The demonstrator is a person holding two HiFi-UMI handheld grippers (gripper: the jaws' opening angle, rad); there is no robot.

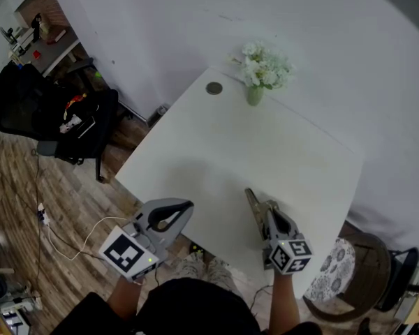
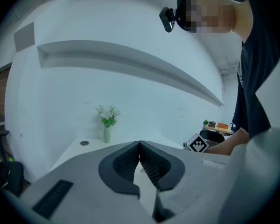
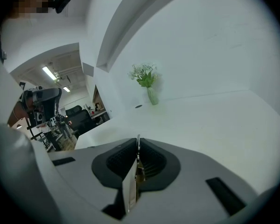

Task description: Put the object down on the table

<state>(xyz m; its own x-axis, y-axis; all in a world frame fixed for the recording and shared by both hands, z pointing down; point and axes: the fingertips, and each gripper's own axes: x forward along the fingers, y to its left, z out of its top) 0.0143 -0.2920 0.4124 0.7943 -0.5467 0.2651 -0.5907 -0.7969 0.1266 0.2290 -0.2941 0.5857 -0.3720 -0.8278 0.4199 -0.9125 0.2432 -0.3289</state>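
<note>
Right gripper (image 3: 138,144) pinches the thin flat object (image 3: 129,186) between its jaws, over the table (image 1: 230,152).

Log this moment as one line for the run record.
left gripper: jaws shut, empty | right gripper: jaws shut on thin flat object | place: over near edge of table | object not yet released
</note>
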